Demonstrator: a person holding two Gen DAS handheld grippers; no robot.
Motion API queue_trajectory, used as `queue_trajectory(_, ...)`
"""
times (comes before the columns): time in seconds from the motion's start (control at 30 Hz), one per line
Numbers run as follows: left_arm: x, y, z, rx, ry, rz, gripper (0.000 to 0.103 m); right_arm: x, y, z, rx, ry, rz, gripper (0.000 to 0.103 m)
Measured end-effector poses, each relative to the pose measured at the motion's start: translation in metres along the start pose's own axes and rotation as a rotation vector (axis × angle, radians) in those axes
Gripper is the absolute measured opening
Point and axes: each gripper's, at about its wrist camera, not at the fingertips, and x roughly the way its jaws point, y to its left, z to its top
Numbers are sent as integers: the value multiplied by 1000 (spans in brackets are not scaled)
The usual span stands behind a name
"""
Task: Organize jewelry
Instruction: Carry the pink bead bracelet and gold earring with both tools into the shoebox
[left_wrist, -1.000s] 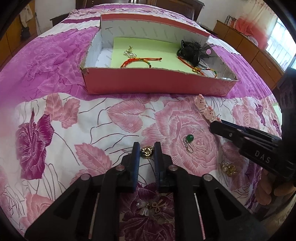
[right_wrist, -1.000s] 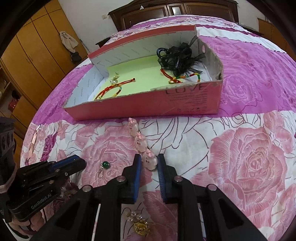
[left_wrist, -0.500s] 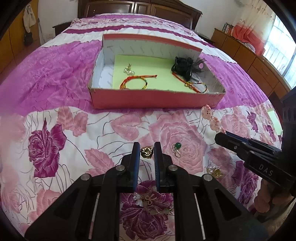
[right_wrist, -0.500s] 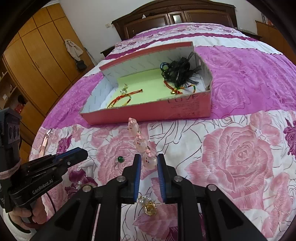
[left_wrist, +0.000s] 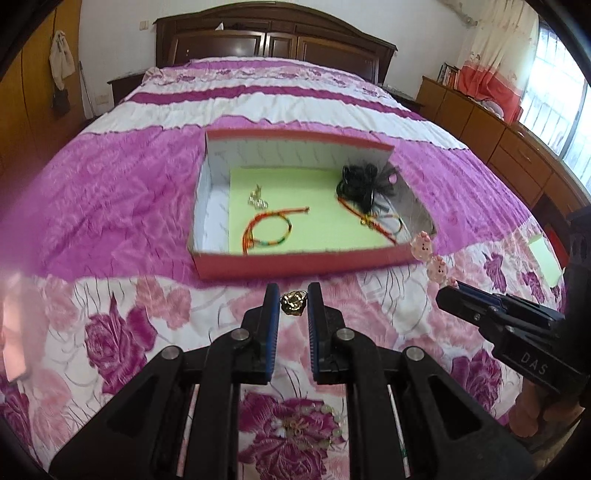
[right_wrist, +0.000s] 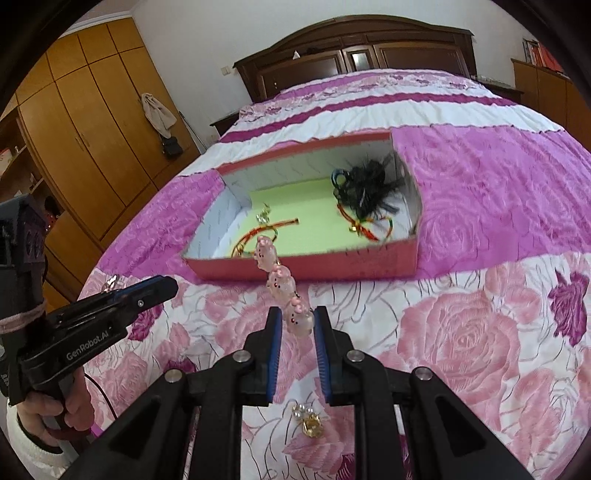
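Observation:
My left gripper (left_wrist: 293, 301) is shut on a small gold flower piece (left_wrist: 293, 303) and holds it above the bedspread, short of the red box (left_wrist: 295, 262). My right gripper (right_wrist: 297, 320) is shut on a string of pink cat beads (right_wrist: 281, 282) that sticks up and forward; it also shows in the left wrist view (left_wrist: 428, 254). The box has a green liner and holds two woven bracelets (left_wrist: 267, 229), a small silver piece (left_wrist: 257, 197) and a black feathered hair piece (left_wrist: 365, 184).
A gold and pearl piece (right_wrist: 309, 421) lies on the floral bedspread under the right gripper. Another beaded piece (left_wrist: 299, 424) lies under the left gripper. Wooden wardrobes (right_wrist: 92, 147) stand left of the bed, a headboard (left_wrist: 273, 40) behind it.
Both grippers have lifted off the bedspread with their pieces and risen toward the box. The green pendant on the bedspread has dropped out of view.

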Motion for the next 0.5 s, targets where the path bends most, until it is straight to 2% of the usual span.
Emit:
queue_trajectory(0.23, 7, 3, 21, 10, -29, 15, 6, 3, 1, 27, -19, -21, -4, 19)
queue_trajectory(0.5, 30, 9, 45, 21, -35, 33, 6, 25, 2, 55, -47, -21, -18, 19)
